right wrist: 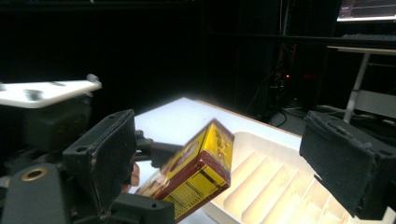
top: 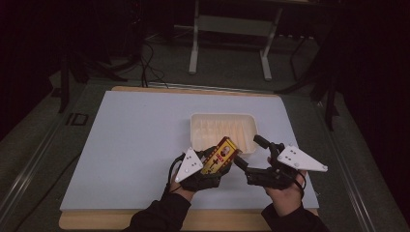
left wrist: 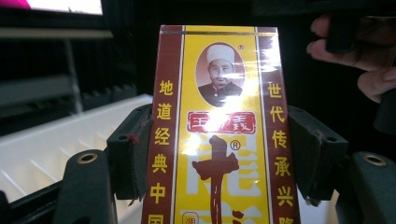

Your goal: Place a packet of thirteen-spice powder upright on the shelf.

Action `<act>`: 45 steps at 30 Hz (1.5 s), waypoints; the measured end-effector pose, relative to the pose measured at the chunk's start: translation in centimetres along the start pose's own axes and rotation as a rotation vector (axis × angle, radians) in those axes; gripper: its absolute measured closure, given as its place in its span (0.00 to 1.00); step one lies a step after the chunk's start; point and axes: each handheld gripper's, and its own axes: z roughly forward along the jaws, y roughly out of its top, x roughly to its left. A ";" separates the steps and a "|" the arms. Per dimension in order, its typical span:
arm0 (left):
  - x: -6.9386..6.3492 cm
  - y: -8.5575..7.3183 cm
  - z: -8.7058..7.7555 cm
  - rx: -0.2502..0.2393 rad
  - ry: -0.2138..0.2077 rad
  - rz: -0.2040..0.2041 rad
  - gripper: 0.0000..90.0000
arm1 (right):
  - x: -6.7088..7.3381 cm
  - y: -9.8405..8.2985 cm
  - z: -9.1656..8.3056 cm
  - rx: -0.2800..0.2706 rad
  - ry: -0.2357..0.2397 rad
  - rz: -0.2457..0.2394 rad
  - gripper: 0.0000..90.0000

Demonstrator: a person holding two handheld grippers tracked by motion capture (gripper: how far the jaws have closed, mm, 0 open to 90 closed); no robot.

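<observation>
Looking down from the high view, the left tool (top: 218, 162) holds a yellow and maroon box (top: 220, 155) off the bench (top: 130, 145), just at the near edge of the white tray (top: 223, 130). The right tool (top: 243, 163) sits close beside the box's far end, its jaws spread and holding nothing. A handover or a drop into the tray looks to be in hand, and the box is tilted, so a release here could let it strike the tray's rim and tumble onto the bench.

In the left gripper view, the two black pads (left wrist: 134, 154) press on the box's (left wrist: 219, 126) long sides, low on its body. Most of the box stands clear above the grip, so a knock from the other tool could pivot or slide it between the pads.

In the right gripper view, the wide-open right tool (right wrist: 224, 158) frames the box (right wrist: 198, 170), which hangs slanted over the ribbed tray (right wrist: 271, 182). Closing on that slanted corner, not on flat faces, risks a skewed pinch that crushes the carton or squeezes it out.
</observation>
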 end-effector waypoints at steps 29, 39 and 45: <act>-1.9 -1.0 0.0 -0.229 0.107 0.062 0.37 | 1.6 -0.4 3.2 0.001 0.050 0.297 0.57; -1.9 -1.4 0.4 -0.196 0.106 0.027 0.36 | 1.2 -0.6 3.5 0.053 0.010 0.350 0.75; -1.7 -1.1 0.5 -0.179 0.100 0.005 0.34 | 1.6 -0.1 3.7 0.079 -0.014 0.278 0.75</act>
